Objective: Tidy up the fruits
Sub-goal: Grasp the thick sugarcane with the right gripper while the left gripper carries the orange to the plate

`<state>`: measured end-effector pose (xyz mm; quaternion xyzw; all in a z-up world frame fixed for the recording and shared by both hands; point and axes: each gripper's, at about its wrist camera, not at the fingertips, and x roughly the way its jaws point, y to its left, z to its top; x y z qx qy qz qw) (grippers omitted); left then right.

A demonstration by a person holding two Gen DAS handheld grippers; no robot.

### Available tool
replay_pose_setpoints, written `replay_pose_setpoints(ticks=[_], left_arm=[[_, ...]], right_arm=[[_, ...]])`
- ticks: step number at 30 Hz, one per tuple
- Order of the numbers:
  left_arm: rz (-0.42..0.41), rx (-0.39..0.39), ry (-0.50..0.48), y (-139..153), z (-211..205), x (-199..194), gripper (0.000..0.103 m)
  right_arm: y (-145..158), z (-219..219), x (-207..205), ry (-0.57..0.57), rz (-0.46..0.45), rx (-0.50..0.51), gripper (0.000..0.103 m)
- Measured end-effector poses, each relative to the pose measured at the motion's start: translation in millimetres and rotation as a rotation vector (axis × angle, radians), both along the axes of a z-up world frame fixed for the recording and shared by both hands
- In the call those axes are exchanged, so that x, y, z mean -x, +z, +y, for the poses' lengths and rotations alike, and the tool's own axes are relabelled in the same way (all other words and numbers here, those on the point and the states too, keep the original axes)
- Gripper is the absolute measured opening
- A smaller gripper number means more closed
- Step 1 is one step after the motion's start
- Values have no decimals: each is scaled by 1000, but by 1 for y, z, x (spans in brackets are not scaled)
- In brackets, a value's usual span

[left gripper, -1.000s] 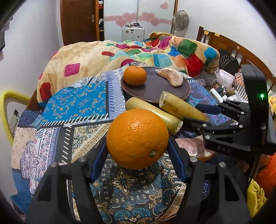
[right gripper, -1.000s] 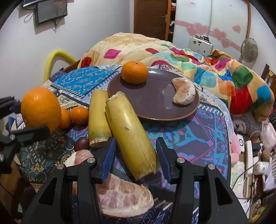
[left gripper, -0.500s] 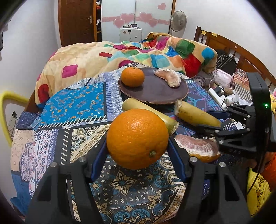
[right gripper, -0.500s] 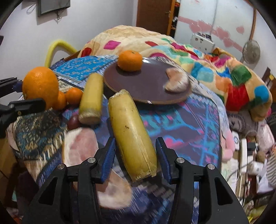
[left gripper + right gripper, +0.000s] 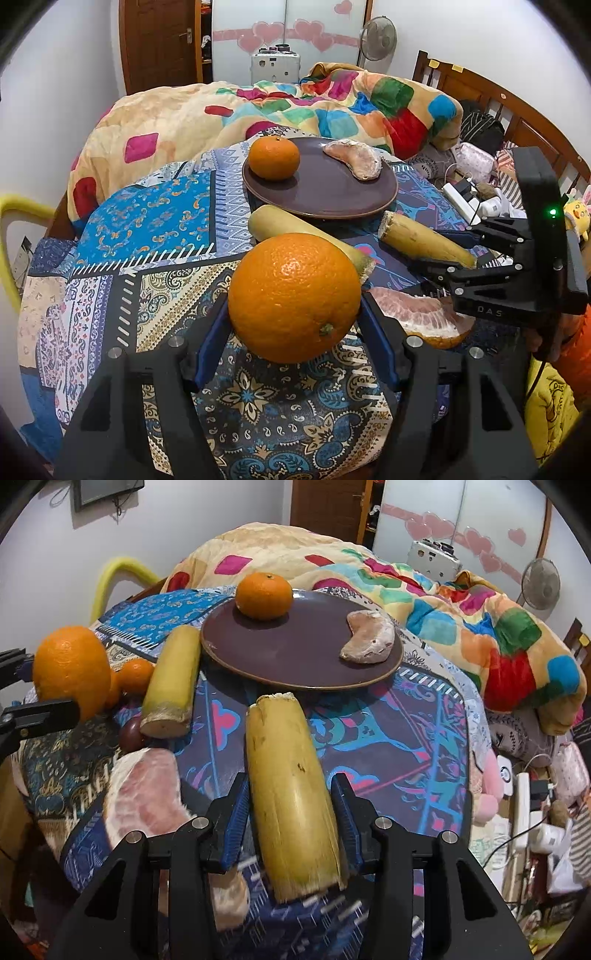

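L gripper (image 5: 294,325): we see jaws clamped on big orange (image 5: 294,297). R gripper (image 5: 291,812): jaws just closing round banana piece (image 5: 291,805), pads touching. Lettering "DAS" on R gripper body.

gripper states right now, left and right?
Left gripper: shut on the large orange.
Right gripper: jaws have just been closing, now shut on the banana piece.

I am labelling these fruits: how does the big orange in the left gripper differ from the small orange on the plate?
The big orange is clearly larger; the small orange looks flatter. The big orange is held between the left gripper fingers, above the cloth; the small orange rests on the brown plate. Both are whole, unpeeled and bright orange.
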<state>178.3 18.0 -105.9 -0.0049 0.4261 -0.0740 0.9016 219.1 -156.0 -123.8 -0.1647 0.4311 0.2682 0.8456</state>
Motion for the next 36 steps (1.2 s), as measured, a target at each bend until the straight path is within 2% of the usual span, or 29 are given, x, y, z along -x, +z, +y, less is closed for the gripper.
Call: replay_pose_setpoints(ticks=[6, 21, 26, 36], left_arm=[[-15, -4, 2, 6, -3, -10, 67], [-60, 1, -9, 27, -17, -62, 67], [-48, -6, -19, 22, -20, -84, 67], [1, -22, -42, 1, -20, -124, 67]], right_arm=[[7, -8, 4, -30, -7, -56, 36], [62, -29, -14, -125, -139, -182, 35], [65, -26, -29, -138, -165, -188, 35], [56, -10, -62, -139, -158, -185, 35]])
